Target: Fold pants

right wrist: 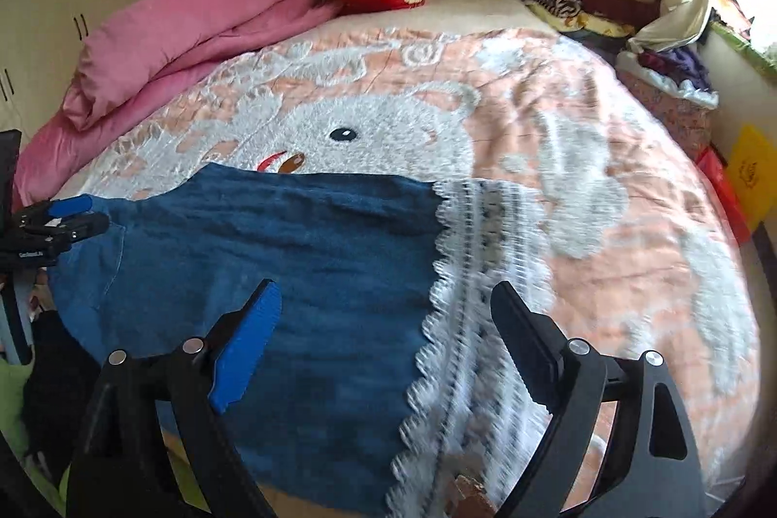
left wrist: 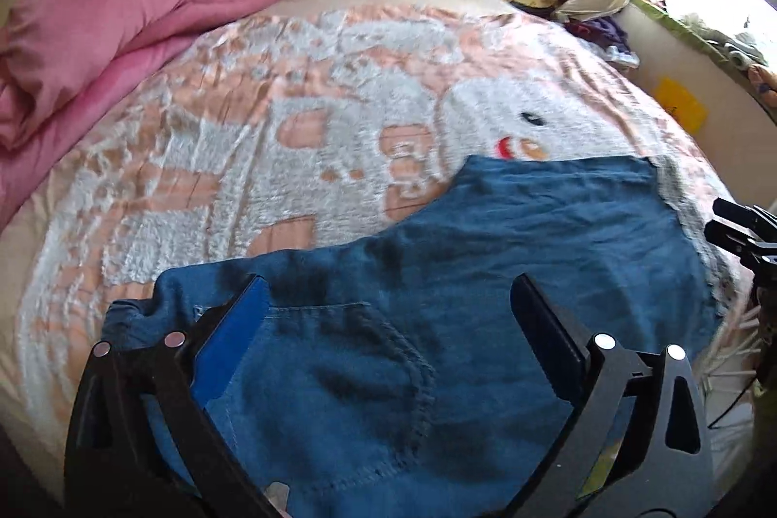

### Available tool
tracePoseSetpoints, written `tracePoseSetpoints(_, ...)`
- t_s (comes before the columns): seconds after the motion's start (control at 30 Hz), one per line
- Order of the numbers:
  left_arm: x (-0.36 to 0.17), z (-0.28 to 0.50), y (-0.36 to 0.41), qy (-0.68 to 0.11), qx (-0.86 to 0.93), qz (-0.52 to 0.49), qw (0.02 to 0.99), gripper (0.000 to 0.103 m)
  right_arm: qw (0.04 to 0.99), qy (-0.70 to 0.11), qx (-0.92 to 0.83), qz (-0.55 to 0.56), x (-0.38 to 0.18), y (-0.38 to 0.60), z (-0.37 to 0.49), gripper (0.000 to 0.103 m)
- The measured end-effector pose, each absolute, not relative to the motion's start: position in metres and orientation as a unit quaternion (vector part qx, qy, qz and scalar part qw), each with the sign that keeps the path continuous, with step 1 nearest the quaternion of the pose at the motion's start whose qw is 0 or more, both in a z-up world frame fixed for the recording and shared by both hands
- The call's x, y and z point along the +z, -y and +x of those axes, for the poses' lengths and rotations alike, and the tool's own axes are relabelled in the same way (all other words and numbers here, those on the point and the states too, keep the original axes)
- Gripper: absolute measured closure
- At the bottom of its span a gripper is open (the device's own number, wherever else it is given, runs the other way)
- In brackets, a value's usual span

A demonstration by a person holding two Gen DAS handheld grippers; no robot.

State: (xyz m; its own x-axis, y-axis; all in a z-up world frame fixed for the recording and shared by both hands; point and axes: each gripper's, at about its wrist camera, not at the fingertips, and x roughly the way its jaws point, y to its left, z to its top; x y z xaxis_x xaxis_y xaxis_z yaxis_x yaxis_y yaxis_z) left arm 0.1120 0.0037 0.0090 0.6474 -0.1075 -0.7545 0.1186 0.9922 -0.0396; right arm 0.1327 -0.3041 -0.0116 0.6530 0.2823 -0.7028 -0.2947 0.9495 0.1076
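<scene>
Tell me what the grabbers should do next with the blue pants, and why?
Probably lower the right gripper and pinch the white lace hem. Both grippers, left gripper too, hover open, holding nothing, and the denim pants lie flat, ready for folding.

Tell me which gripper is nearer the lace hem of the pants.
Right. The right gripper hangs open straddling the lace hem; the left gripper hangs open over the back pocket, at the waist end.

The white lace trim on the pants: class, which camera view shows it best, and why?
The right wrist view. There the white lace trim runs its whole scalloped length along the blue pants, between the open right gripper fingers. The left wrist view shows only a thin, blurred strip at the far edge.
</scene>
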Motion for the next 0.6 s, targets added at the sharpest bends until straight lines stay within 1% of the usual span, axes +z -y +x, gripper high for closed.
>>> tracePoseSetpoints(0.3, 0.029, 0.082, 0.022, -0.403, -0.084, 0.024, 0.911, 0.01, 0.919, -0.363, 0.153, -0.01, 0.009, 0.318, 0.088, 0.016)
tracePoseSetpoints(0.6, 0.018, 0.065, 0.047, -0.428, -0.102, 0.035, 0.897, 0.01, 0.916, -0.356, 0.186, -0.012, 0.015, 0.303, 0.056, 0.016)
